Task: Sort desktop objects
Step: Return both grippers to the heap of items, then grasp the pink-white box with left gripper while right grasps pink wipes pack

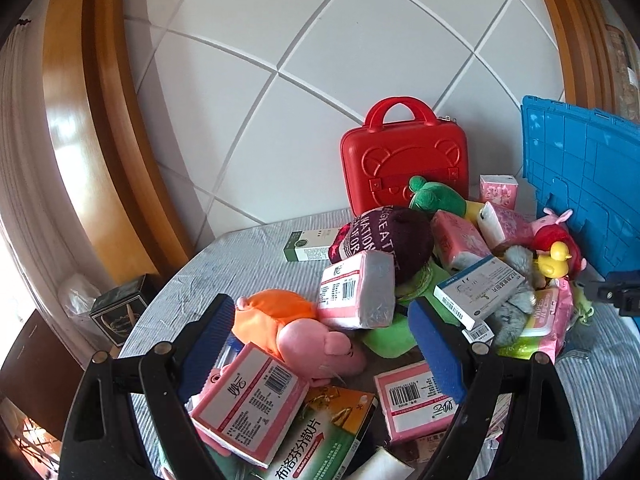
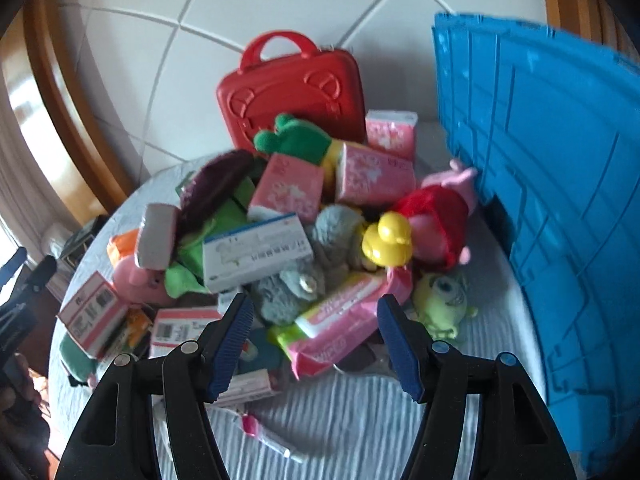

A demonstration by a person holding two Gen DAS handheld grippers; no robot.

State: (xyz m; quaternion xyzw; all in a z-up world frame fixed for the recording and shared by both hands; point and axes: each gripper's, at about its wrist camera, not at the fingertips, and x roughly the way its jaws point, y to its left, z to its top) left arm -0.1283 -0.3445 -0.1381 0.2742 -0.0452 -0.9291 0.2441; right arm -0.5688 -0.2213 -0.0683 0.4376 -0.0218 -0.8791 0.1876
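A heap of plush toys, pink tissue packs and medicine boxes lies on a table with a striped cloth [image 2: 360, 420]. My left gripper [image 1: 324, 340] is open above the heap's near left side, over a pink pig plush in an orange dress [image 1: 320, 344] and a pink tissue pack [image 1: 248, 400], touching neither. My right gripper [image 2: 316, 340] is open too, hanging over a pink wipes pack [image 2: 340, 320] and a grey plush [image 2: 288, 292]. A yellow duck [image 2: 388, 244] and a white-and-blue medicine box [image 2: 256, 252] sit on top of the heap.
A red carry case [image 1: 404, 160] stands upright against the tiled wall behind the heap. A blue crate [image 2: 540, 200] rises along the right side. A green one-eyed plush [image 2: 442, 304] lies beside it. Bare cloth shows at the near edge, with a small pink tube [image 2: 260, 428].
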